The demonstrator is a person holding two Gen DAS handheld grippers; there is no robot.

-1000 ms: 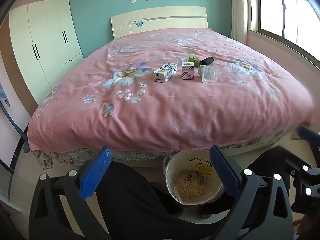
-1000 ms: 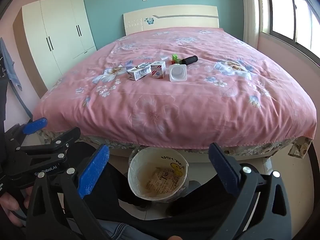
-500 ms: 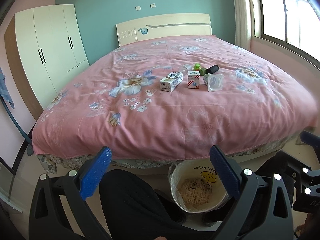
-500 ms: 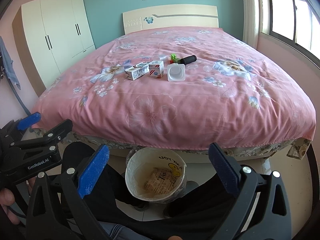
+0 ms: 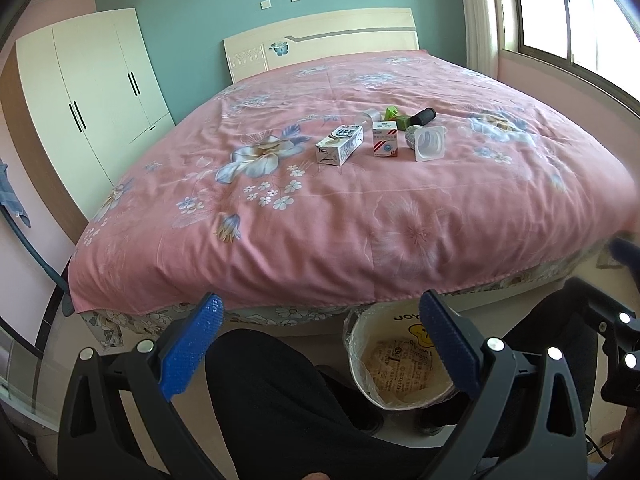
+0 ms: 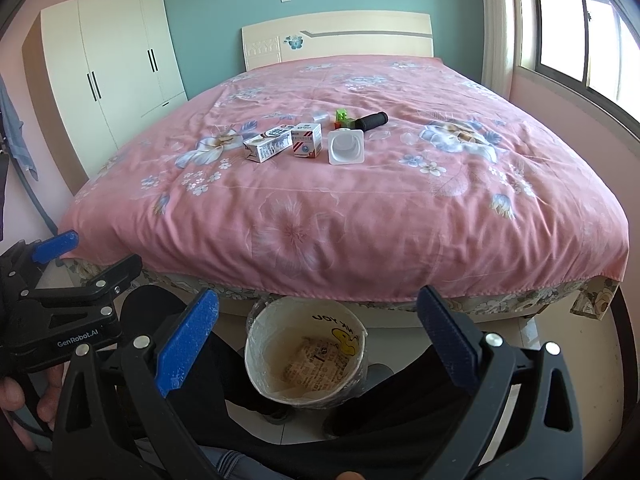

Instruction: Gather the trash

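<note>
Trash lies in a cluster on the pink bed: a white carton (image 5: 339, 145) (image 6: 268, 144), a small red-and-white box (image 5: 385, 144) (image 6: 306, 140), a white plastic cup on its side (image 5: 429, 143) (image 6: 345, 145), a green item (image 5: 394, 114) (image 6: 343, 117) and a black cylinder (image 5: 423, 116) (image 6: 372, 120). A lined bin (image 5: 394, 360) (image 6: 306, 350) with paper inside stands on the floor at the bed's foot. My left gripper (image 5: 320, 344) and right gripper (image 6: 318, 338) hang open and empty over the floor, well short of the trash.
The bed's edge (image 6: 360, 280) drops just beyond both grippers. The person's dark-clothed legs (image 5: 280, 400) flank the bin. A white wardrobe (image 5: 92, 96) stands left, a window (image 6: 580, 32) right. The left gripper's body (image 6: 60, 312) shows at the right wrist view's left edge.
Both views have risen and tilted up a little, so the bed and trash sit lower in frame. Both grippers stay open and empty.
</note>
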